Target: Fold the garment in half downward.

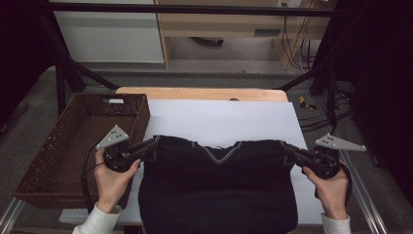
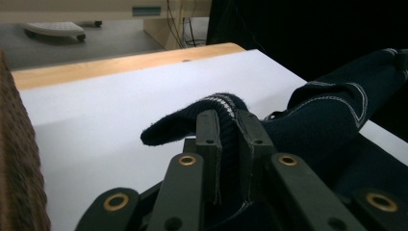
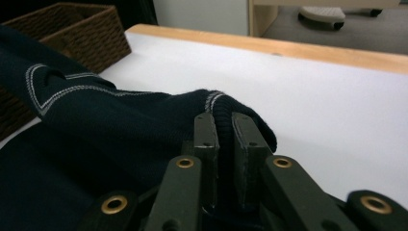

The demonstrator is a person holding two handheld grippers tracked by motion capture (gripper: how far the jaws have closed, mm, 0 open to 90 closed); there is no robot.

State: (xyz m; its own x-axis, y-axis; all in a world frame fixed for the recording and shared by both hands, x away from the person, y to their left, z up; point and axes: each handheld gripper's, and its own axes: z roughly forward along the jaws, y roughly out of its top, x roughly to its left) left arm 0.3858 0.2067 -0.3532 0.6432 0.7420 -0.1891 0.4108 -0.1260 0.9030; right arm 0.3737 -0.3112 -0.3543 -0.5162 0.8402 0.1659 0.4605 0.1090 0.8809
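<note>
While the left gripper [image 1: 155,143] pinches one shoulder of a dark sweater [image 1: 219,185] at centre left of the frame, the right gripper [image 1: 285,146] clamps the other at centre right, both sets of jaws closed on knit. Garment lies across white paper [image 1: 219,119] at lower centre, a wicker basket [image 1: 58,146] at far left.

Lab or recording workspace. Black metal frame bars [image 1: 185,9] around a light wooden table [image 1: 195,93] covered by a white sheet [image 1: 219,119]. Grey floor, loose cables [image 1: 297,48], pale cabinets [image 1: 112,34] behind, brown woven basket [image 1: 58,146] alongside.
</note>
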